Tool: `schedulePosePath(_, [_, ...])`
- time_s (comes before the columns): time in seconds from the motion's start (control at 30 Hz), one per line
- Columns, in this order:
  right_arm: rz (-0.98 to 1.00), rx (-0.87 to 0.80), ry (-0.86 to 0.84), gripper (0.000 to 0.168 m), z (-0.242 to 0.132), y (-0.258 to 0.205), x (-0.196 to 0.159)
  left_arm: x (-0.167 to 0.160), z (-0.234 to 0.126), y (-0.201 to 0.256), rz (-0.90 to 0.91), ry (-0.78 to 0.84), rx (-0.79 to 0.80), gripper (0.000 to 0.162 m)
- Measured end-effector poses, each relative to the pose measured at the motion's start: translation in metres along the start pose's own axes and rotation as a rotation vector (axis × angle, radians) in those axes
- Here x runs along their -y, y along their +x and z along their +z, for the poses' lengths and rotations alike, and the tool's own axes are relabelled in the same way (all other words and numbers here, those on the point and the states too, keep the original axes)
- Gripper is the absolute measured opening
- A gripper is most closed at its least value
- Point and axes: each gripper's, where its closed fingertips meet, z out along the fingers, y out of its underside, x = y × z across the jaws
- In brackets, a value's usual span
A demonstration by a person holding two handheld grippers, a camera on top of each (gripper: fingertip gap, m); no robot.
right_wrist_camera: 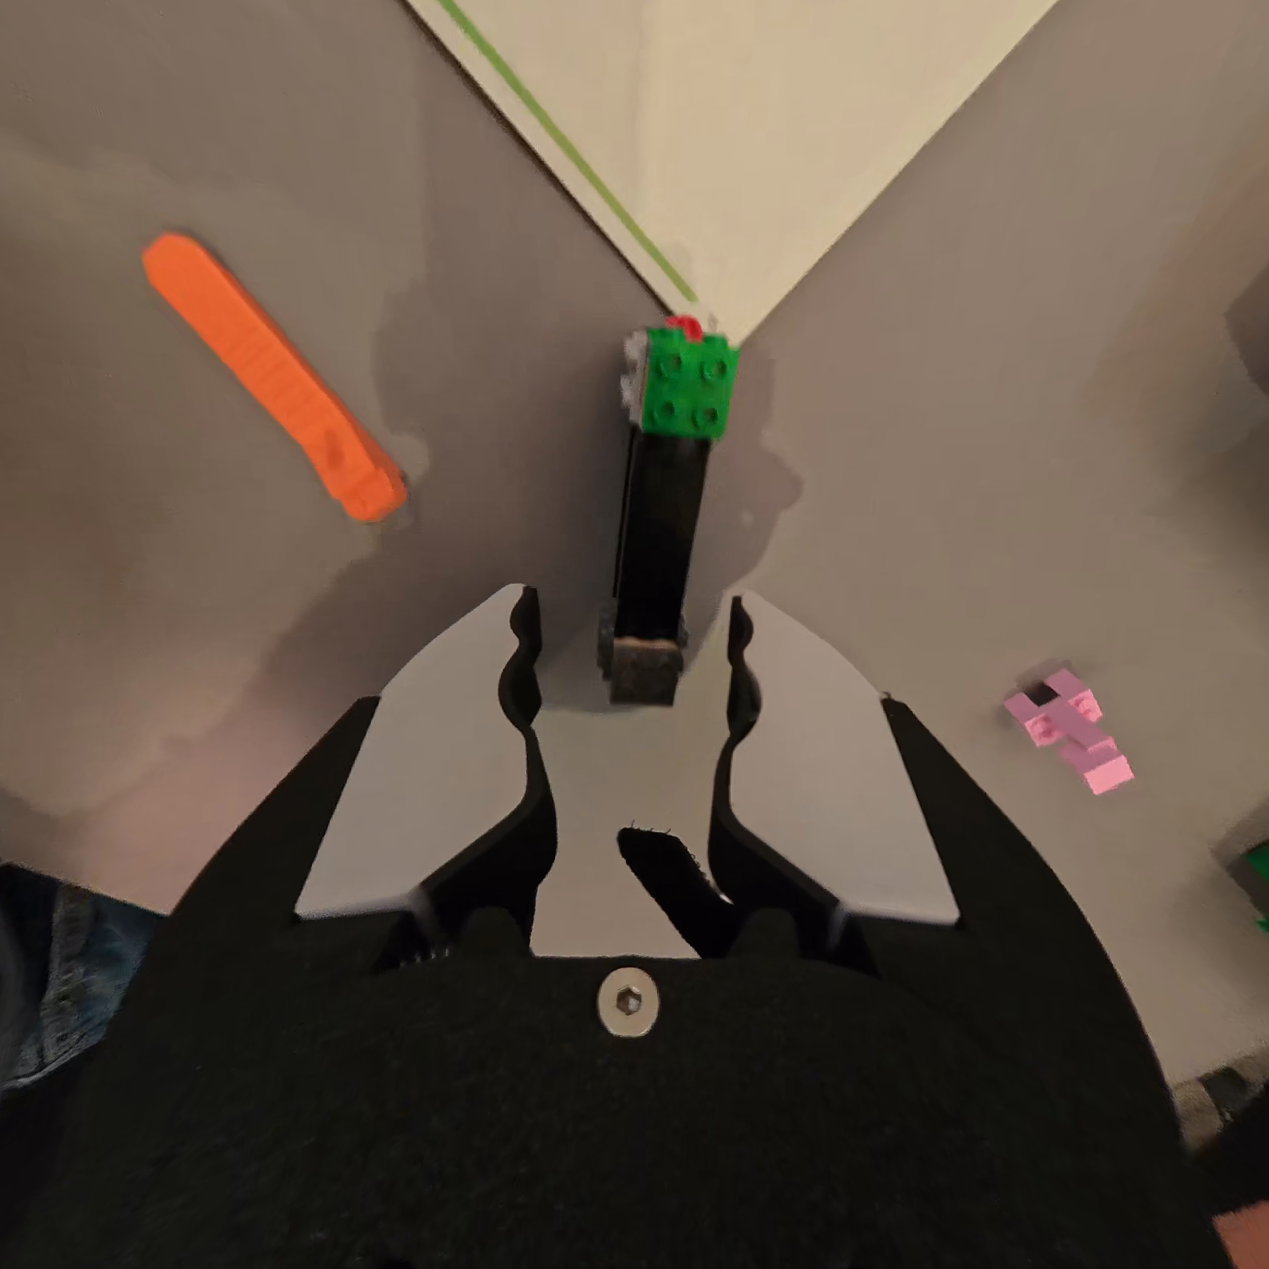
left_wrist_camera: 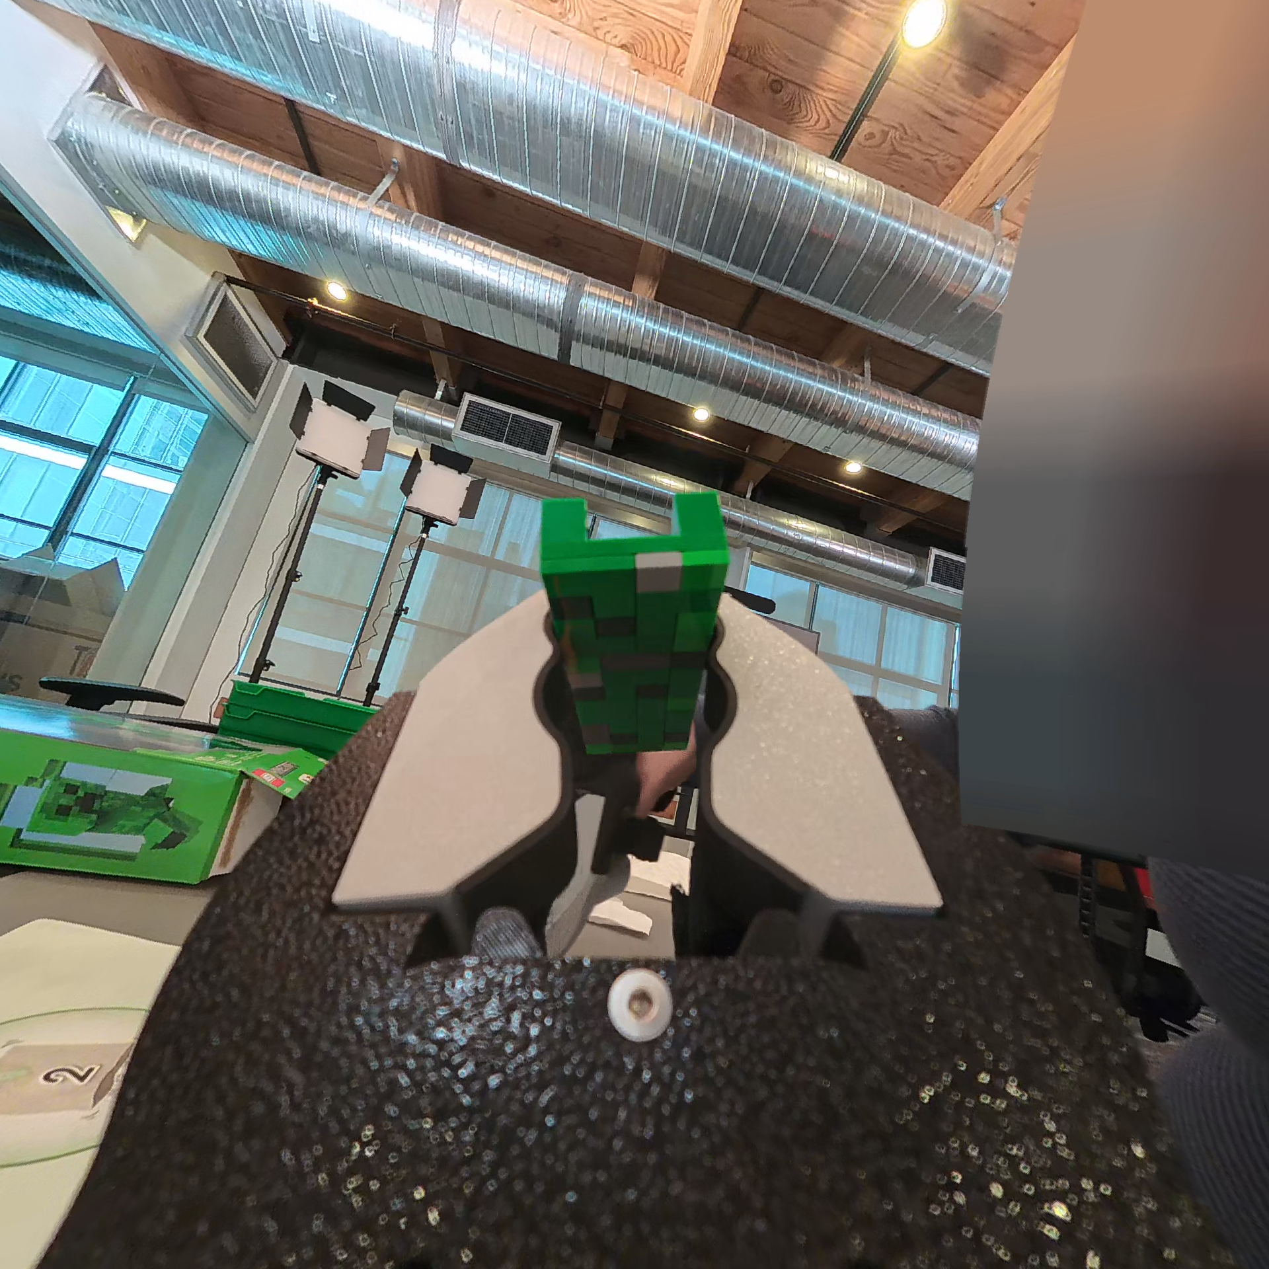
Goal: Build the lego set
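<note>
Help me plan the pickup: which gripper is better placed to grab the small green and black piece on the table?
Right. The right gripper is open just above the green and black piece; the left gripper is shut on the green body.

The left gripper (left_wrist_camera: pixel 635 676) tilts toward twelve o'clock, jaws pinched together around something. The right gripper (right_wrist_camera: pixel 635 659) points down, jaws spread wide and seemingly empty, though the view is blurred.

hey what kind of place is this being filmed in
Probably a converted loft or warehouse used as a studio or workspace: exposed metal ducts under a wooden beam ceiling, two panel lights on stands, and big windows. The Lego work happens on a grey table.
</note>
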Motion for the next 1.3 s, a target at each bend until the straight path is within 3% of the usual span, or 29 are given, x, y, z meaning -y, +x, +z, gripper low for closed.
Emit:
schedulePosePath(0.07, [0.009,-0.017,0.061,0.058,0.0,0.002,-0.007,0.0,0.0,0.0,0.001,-0.001,-0.001,0.037])
schedulePosePath(0.2, [0.028,-0.022,0.335,0.066,0.008,-0.003,-0.006,0.0,0.0,0.0,-0.001,0.002,-0.001,0.037])
schedulePosePath(0.37, [0.098,-0.05,0.666,0.052,0.01,-0.006,0.006,-0.003,0.0,0.0,-0.004,-0.005,-0.001,0.037])
schedulePosePath(0.7, [0.129,-0.187,0.962,0.053,-0.007,-0.002,0.024,-0.009,0.002,0.001,-0.013,-0.025,-0.006,0.037])
schedulePosePath(0.9, [0.088,-0.198,0.828,0.047,-0.017,0.006,0.039,-0.01,0.002,0.001,-0.014,-0.031,-0.007,0.037])
schedulePosePath(1.3, [-0.012,-0.052,0.45,0.039,0.01,0.008,0.058,-0.008,0.002,0.002,-0.013,-0.029,-0.012,0.037])
